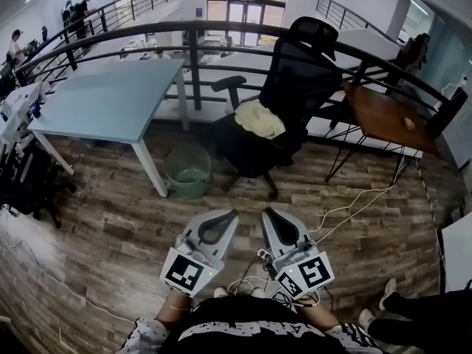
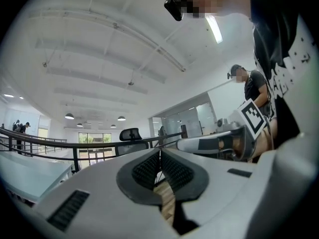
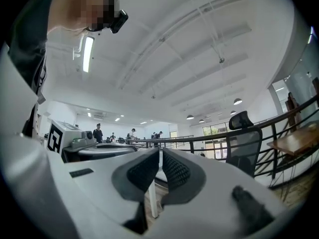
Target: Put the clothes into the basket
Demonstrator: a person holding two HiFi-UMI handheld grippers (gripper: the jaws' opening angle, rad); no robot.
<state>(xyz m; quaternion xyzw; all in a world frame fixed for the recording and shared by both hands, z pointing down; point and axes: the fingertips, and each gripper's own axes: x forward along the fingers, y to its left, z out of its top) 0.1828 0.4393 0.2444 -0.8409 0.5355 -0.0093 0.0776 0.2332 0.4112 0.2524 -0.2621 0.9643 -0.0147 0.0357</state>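
You hold both claws level and side by side, close to your body, pointing ahead. The left claw has its jaws together with nothing between them, and the right claw is the same. Ahead and a little left of the left claw, the green basket stands on the wooden floor, just beside a leg of the blue desk; its inside shows green. Farther on, ahead of the right claw, the pale yellow clothes lie bundled on the seat of the black chair.
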